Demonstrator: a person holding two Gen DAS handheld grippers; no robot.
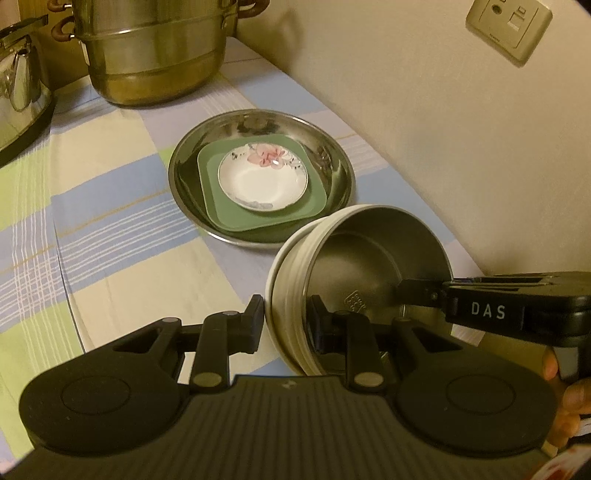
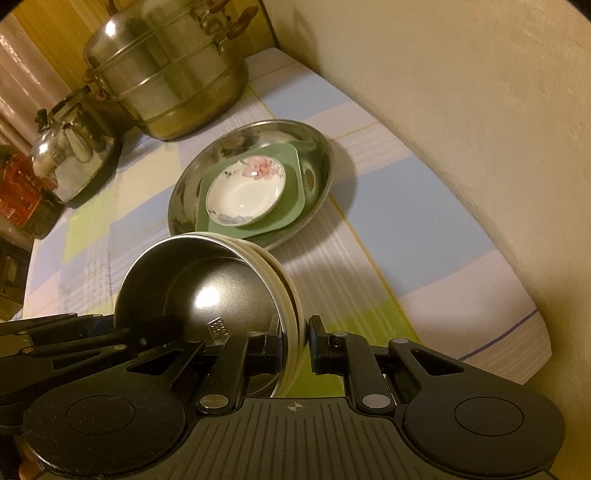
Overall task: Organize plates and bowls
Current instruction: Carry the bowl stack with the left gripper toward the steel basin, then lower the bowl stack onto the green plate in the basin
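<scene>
A bowl point(image 1: 369, 251) point(image 2: 207, 288), steel inside and cream with ribs outside, is held tilted above the checked tablecloth point(image 1: 110, 206). My left gripper point(image 1: 286, 321) is shut on its near rim, one finger outside the wall and one inside. My right gripper point(image 2: 295, 339) is shut on the opposite rim. In the left wrist view the right gripper point(image 1: 406, 291) comes in from the right. In the right wrist view the left gripper point(image 2: 162, 328) comes in from the left. Behind the bowl a round steel plate point(image 1: 332, 158) point(image 2: 314, 147) holds a green square plate point(image 1: 221, 206) point(image 2: 284, 218) with a small white flowered dish point(image 1: 262, 181) point(image 2: 243, 192) on top.
A tall steel steamer pot point(image 1: 155, 55) point(image 2: 166, 70) stands at the back of the table, with a kettle point(image 1: 18, 81) point(image 2: 70, 151) to its left and a red tin point(image 2: 18, 195) beyond. A cream wall point(image 1: 443, 129) with a socket point(image 1: 508, 27) runs along the table's right edge.
</scene>
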